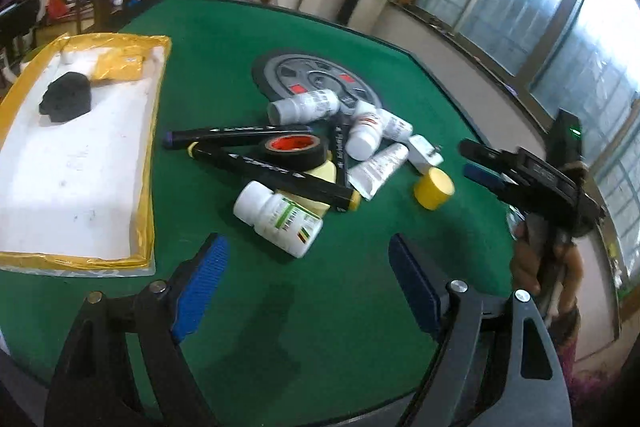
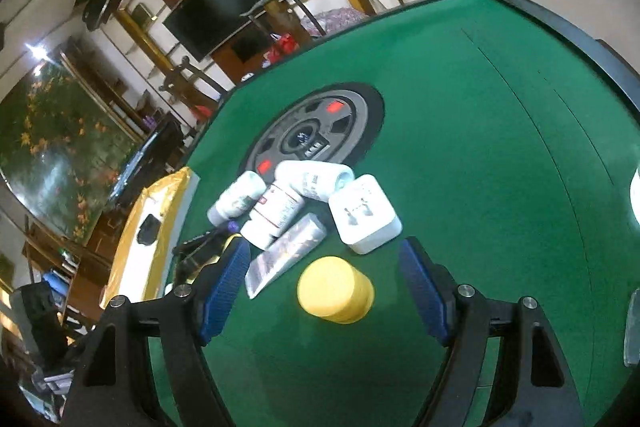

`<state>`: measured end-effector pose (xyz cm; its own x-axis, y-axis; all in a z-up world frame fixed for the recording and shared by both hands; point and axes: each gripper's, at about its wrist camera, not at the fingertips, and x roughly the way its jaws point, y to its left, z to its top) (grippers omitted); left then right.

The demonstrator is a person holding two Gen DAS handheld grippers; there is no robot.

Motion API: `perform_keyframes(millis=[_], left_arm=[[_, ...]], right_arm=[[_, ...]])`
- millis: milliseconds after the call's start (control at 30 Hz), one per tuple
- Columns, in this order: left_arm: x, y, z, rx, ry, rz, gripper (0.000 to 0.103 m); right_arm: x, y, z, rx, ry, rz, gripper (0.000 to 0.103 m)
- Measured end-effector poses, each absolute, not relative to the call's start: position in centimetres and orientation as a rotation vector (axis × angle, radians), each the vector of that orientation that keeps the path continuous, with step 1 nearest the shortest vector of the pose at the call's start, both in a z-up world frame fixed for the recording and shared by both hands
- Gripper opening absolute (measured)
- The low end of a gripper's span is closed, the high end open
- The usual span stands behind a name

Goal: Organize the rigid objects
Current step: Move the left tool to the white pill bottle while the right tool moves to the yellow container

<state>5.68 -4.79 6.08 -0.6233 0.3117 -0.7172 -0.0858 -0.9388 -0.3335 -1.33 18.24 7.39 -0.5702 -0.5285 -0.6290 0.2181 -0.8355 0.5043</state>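
Note:
A pile of rigid items lies mid-table on the green felt. It holds black markers, a black tape roll, white bottles, a tube and a white adapter. A green-labelled white bottle lies just ahead of my left gripper, which is open with nothing between its pads. My right gripper is open too. A yellow cylinder stands between its fingers, apart from both pads. Beyond it lie the adapter and tube. The right gripper also shows at the right of the left wrist view.
A white tray with a yellow rim sits at the table's left, holding a black object and a yellow packet. A round grey dial is set into the table centre. The dark table edge curves behind.

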Motion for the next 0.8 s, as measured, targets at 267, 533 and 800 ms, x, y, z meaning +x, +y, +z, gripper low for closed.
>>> perform_keyframes(millis=[267,533,800], left_arm=[[5.7,-5.8,4.0,-1.292,-0.534,2.618,0.083],[2.9,-4.8,3.4,-1.354,-0.632,2.618,0.082],[1.7,-5.5,1.9,-1.374,-0.5,2.635,0.05]], right_arm=[[-0.6,16.7,6.3,1.172,-0.258,-2.528,0.072],[-0.7,17.5,5.7,1.188,-0.27,-2.536,0.072],[-0.9,18.1,6.0,1.187,-0.323,-2.512,0.072]])
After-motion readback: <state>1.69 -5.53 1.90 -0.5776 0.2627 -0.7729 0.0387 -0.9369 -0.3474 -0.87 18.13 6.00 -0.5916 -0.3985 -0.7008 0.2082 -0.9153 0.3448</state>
